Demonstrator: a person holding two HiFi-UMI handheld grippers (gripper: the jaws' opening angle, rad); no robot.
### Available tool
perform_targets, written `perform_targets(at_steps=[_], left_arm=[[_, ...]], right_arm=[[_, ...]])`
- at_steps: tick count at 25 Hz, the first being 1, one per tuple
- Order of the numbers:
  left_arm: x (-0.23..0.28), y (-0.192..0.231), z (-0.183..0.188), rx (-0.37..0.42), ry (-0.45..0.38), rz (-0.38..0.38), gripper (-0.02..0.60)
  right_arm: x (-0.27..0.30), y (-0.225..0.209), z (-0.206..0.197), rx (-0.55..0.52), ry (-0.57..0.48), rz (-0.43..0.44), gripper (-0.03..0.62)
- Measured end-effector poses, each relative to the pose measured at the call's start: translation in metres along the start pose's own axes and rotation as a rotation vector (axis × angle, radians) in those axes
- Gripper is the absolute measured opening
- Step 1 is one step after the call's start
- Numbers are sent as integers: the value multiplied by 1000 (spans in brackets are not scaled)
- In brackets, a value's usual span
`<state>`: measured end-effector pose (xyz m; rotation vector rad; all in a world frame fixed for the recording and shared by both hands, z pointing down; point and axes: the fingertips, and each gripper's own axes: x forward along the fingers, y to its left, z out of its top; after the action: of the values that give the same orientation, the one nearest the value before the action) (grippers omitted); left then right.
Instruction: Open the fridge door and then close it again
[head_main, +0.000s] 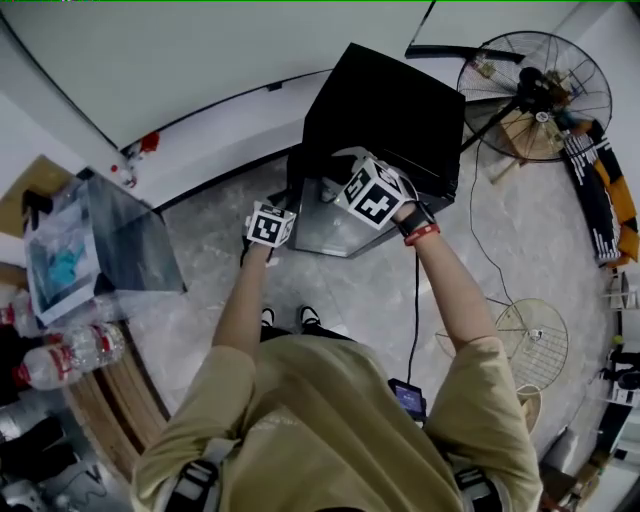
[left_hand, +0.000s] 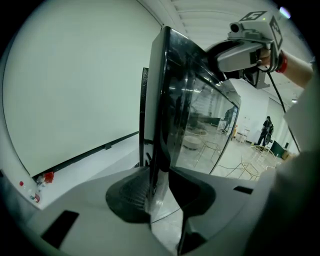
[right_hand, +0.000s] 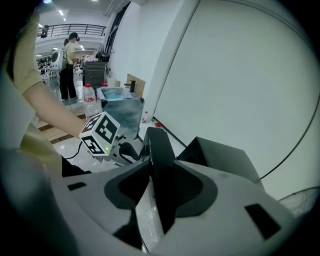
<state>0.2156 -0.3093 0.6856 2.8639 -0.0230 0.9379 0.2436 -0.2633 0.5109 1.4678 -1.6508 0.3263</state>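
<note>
A small black fridge stands on the floor by the wall. Its glass door is swung out from the body, towards me. My left gripper holds the door's near left edge, and the glass edge runs upright between the jaws of that gripper. My right gripper grips the door's top edge further right and shows high up in the left gripper view. In the right gripper view the dark door slab fills the gap of the right gripper. The fridge body lies just behind.
A glass-walled case and water bottles stand at the left. A pedestal fan is behind the fridge at the right, and a loose fan guard lies on the floor. A cable hangs from the right gripper. People stand far off.
</note>
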Motion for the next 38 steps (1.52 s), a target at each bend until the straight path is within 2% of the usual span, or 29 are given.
perform_targets(at_steps=[4, 15, 29, 38], left_arm=[[-7, -5, -3, -10, 4, 29, 115], [-28, -21, -25, -53, 3, 97, 117], [-51, -40, -42, -108, -24, 184, 117], [-75, -69, -61, -149, -20, 222, 117]], right_arm=[[-4, 6, 1, -27, -17, -4, 163], [-19, 32, 0, -80, -88, 54, 163], [-31, 58, -2, -150, -77, 97, 163], [-49, 87, -9, -198, -72, 119, 163]])
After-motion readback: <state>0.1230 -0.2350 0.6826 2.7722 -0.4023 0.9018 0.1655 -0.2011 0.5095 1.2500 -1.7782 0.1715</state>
